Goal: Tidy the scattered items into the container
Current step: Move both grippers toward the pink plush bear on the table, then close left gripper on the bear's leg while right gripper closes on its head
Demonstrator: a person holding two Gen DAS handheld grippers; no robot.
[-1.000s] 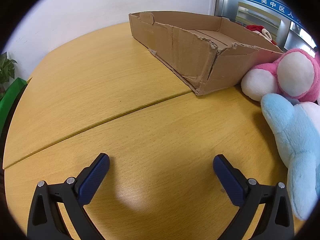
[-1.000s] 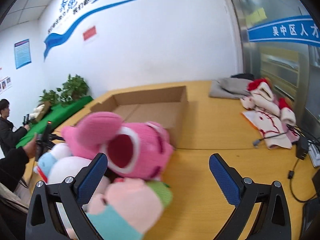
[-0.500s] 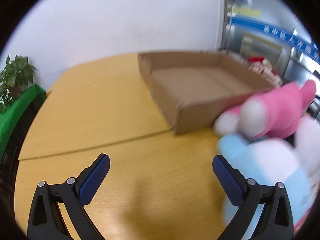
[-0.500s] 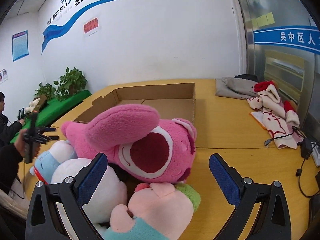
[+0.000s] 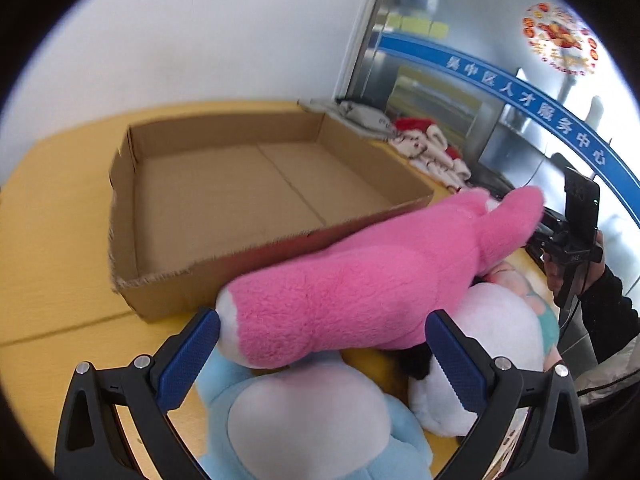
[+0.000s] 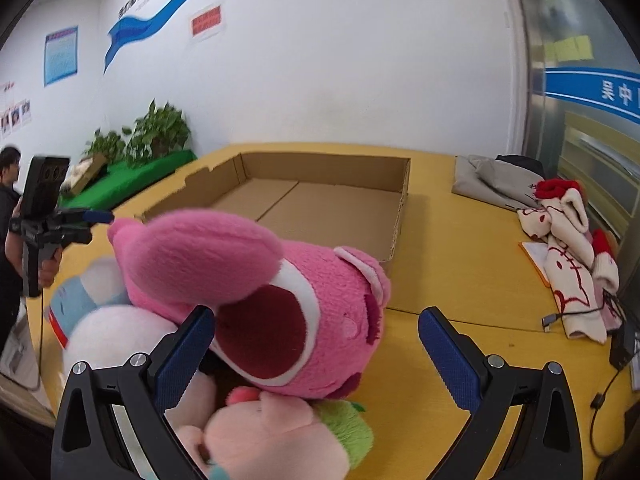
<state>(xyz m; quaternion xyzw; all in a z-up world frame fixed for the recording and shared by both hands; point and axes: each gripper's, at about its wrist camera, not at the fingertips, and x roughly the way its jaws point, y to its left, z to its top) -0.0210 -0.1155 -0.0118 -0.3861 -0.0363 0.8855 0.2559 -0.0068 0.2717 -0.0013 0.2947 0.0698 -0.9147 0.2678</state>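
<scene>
Fuzzy pink plush between open left claw.

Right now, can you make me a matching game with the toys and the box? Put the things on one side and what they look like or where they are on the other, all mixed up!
Things:
1. pink plush bear
2. cardboard box
3. blue plush toy
4. left gripper

Descriptions:
A. nothing inside it
B. open, fingers on either side of a pink plush leg
C. lying on top of the toy pile
D. under the pink toy, with a pale round belly

Right pairs: 1-C, 2-A, 3-D, 4-B
</scene>
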